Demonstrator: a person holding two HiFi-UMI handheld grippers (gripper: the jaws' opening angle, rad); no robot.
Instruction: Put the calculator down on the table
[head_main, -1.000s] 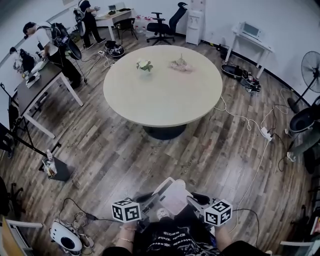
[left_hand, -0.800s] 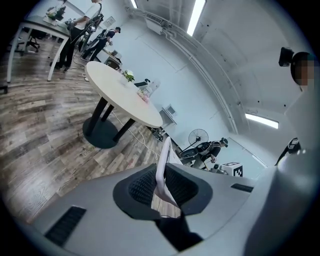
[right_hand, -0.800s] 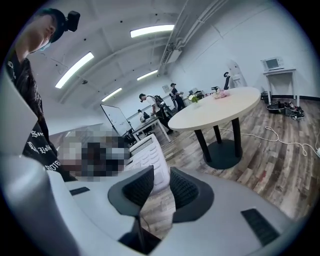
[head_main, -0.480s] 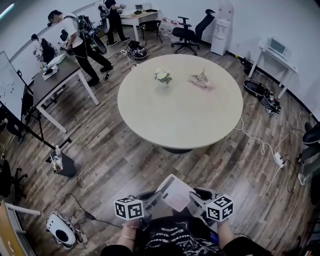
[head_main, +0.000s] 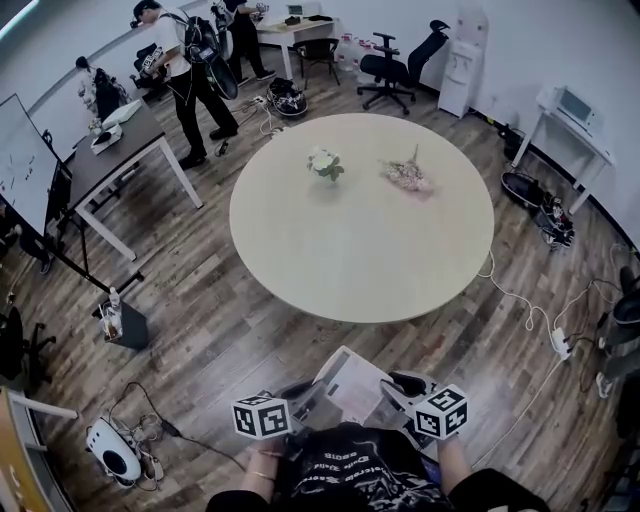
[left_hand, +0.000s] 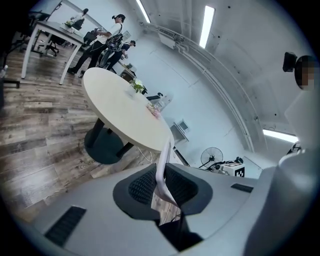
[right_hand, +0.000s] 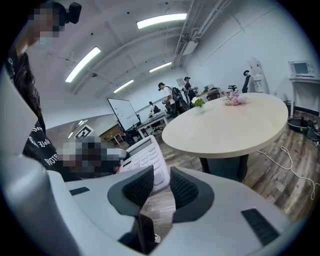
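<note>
The calculator (head_main: 352, 385) hangs in the air between the two grippers, over bare floor. The round table (head_main: 360, 250) lies well ahead of both sets of jaws. The left gripper (left_hand: 160, 187) is clenched on one thin edge, which shows edge-on between its pads. The right gripper (right_hand: 161, 187) has a corner of the keypad between its jaws and seems to pinch it, though how firmly the pads press is hard to tell.

The main risk is a drop before the table. Each bite is shallow, so if the hands drift apart or twist against each other, an edge could slip free. At the table, the flowers (head_main: 323, 165) sit far beyond the near rim and pose little hazard.
</note>
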